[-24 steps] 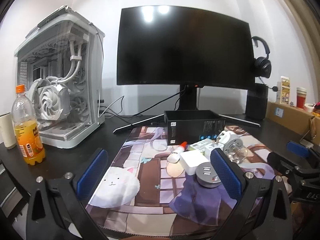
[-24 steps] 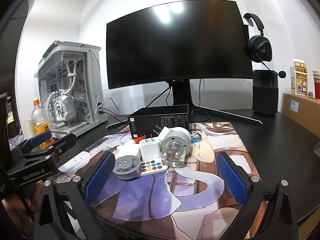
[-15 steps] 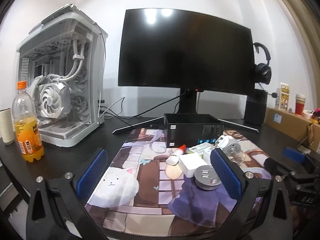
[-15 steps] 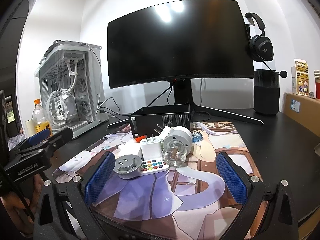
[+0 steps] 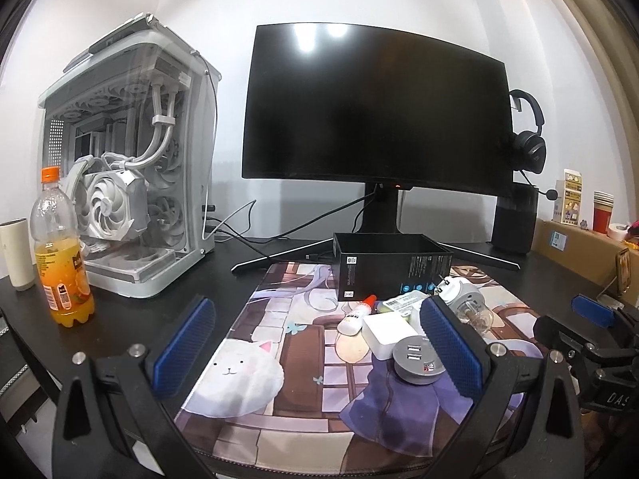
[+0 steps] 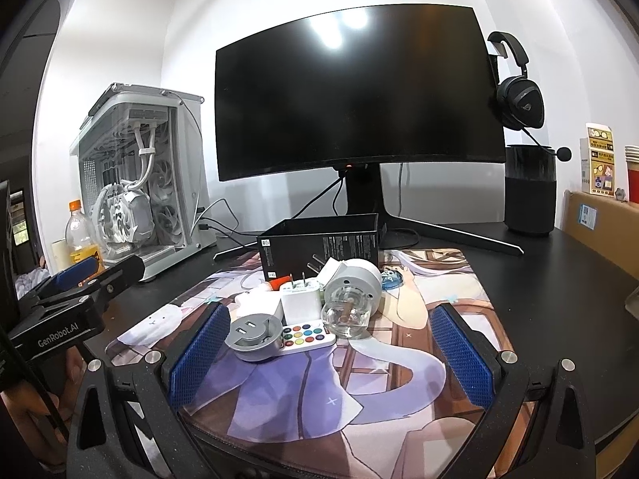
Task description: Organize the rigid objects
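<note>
Chargers and plugs lie in a touching cluster on the printed desk mat (image 6: 399, 379), just in front of the open black box (image 6: 319, 239) on the worktop (image 6: 559, 279). Risk: closing on one item may drag its neighbours, since the round grey USB hub (image 6: 252, 337) rests on the remote with coloured buttons (image 6: 305, 337), and the clear glass bulb (image 6: 346, 315) could roll or crack. White charger (image 6: 300, 299) stands prongs-up. Left tongs (image 5: 315, 353) and right tongs (image 6: 329, 355) are both released, grasping nothing, short of the cluster.
</note>
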A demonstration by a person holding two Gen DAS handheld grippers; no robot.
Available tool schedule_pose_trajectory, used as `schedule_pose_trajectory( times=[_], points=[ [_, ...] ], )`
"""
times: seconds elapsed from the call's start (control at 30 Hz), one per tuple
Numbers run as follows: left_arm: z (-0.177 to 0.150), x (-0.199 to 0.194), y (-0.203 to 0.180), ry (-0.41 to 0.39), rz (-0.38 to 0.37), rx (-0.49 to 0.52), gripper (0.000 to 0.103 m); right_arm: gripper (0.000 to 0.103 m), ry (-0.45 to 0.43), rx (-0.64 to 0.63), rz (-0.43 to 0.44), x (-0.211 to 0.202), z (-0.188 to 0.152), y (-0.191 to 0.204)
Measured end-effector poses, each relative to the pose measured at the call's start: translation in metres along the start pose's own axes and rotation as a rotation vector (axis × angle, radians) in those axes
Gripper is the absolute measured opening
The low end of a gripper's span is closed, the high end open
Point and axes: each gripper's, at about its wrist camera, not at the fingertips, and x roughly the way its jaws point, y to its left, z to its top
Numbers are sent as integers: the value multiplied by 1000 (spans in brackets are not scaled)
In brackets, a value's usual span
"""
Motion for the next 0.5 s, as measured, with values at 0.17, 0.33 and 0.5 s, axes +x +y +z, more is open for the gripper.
schedule_pose_trajectory(
  times=[0.17, 0.33, 0.5],
  points=[
    [0, -2, -3, -12, 15, 27, 103, 103, 0, -4, -1, 0, 1, -1],
    [2, -2, -3, -12, 6, 29, 103, 103, -2, -7, -6, 0, 1, 0],
    [2, -1, -4, -4, -2, 32, 103, 103, -5, -8, -7, 0, 2, 0]
  ],
)
